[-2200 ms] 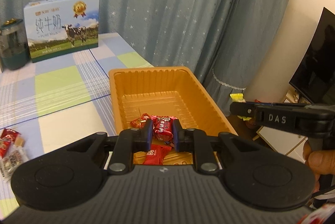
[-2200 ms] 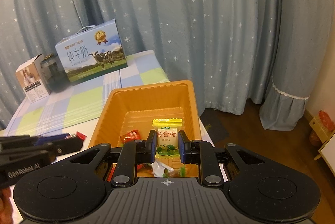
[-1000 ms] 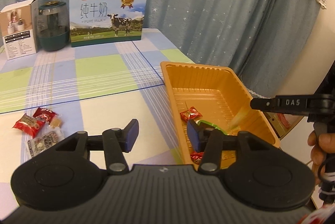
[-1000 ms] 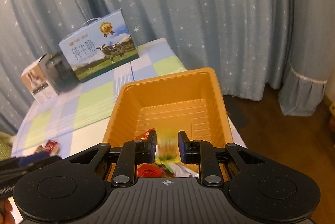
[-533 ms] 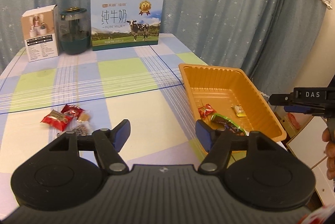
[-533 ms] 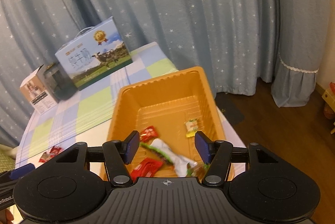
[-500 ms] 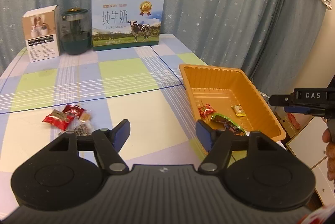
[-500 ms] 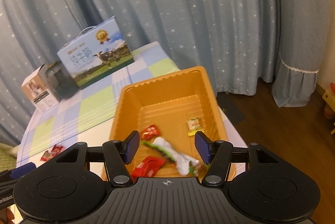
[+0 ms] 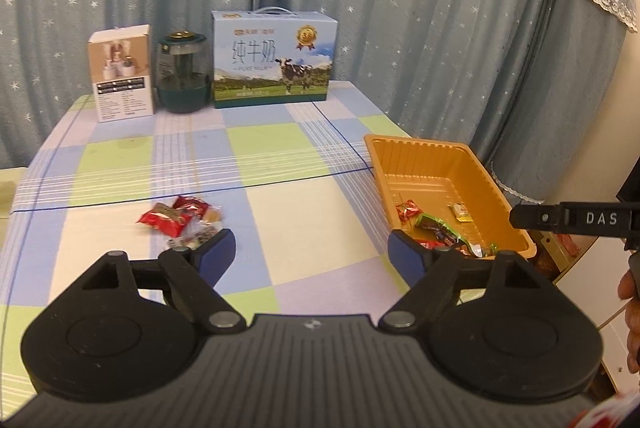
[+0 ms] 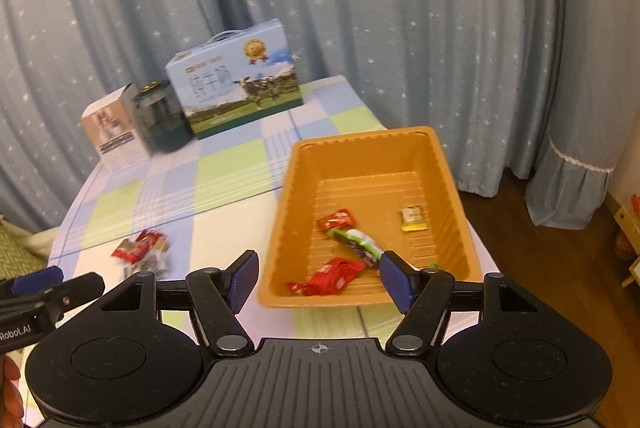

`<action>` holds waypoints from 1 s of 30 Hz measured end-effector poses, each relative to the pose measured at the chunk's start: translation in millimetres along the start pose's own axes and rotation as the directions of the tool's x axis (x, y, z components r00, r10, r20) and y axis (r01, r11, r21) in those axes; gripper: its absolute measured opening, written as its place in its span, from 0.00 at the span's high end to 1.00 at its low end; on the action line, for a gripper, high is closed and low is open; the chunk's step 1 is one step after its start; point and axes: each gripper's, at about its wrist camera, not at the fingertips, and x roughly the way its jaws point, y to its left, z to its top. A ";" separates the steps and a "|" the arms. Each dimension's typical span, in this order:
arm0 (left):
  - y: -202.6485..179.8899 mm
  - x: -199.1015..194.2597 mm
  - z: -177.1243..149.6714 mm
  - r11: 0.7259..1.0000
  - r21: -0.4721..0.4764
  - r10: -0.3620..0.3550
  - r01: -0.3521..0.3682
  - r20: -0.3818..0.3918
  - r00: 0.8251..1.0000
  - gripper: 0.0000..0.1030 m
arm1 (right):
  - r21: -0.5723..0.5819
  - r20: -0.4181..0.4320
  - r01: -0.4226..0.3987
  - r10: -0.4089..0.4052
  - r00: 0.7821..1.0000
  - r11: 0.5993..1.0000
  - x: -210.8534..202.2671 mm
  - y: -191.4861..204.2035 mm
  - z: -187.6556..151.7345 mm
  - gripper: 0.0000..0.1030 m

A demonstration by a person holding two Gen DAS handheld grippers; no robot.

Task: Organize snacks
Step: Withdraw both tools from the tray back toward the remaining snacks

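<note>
At the far left beyond our left gripper (image 9: 311, 256) stands a white product box (image 9: 122, 72), then a dark green jar (image 9: 183, 72), then a blue milk carton (image 9: 274, 58) with a cow on it, all in a row at the far edge of the checked surface (image 9: 260, 204). Nearer, just ahead of the left gripper's left finger, lies a small pile of loose snacks (image 9: 180, 220) in red and clear wrappers. Our left gripper stands wide with its jaws opening, and nothing is between them but bare cloth. Ahead and to the right of its right finger sits the orange tray (image 9: 424, 152), at the surface's right edge.

Our right gripper (image 10: 318, 278) is also spread wide, jaws opening, holding nothing, and it hangs over the near end of the tray. Inside the tray, ahead of this gripper, we see a small red wrapper (image 10: 337, 219), a long green-and-white wrapper (image 10: 356, 242) just beside it, a larger red packet (image 10: 332, 276) near the tray's near wall, and a small yellow candy (image 10: 413, 217) apart toward the right wall. Further right hang the blue star-print curtains (image 10: 440, 28), with wooden floor (image 10: 552, 292) below.
</note>
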 end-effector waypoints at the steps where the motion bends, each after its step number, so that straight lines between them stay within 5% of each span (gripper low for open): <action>1: 1.7 -4.0 -0.6 1.000 0.001 0.006 -0.006 0.004 1.000 0.18 | -0.008 0.001 -0.003 0.003 1.000 1.000 -1.6 3.9 -1.3 0.33; 16: 50.6 -37.4 -12.5 0.994 -0.022 0.106 -0.106 0.006 0.994 0.13 | -0.122 -0.032 -0.075 0.071 0.997 0.990 7.8 67.2 -21.7 0.29; 30: 92.8 -24.8 -13.8 0.986 -0.025 0.165 -0.165 -0.015 0.986 0.13 | -0.159 -0.087 -0.118 0.105 0.991 0.980 42.9 94.0 -29.3 0.29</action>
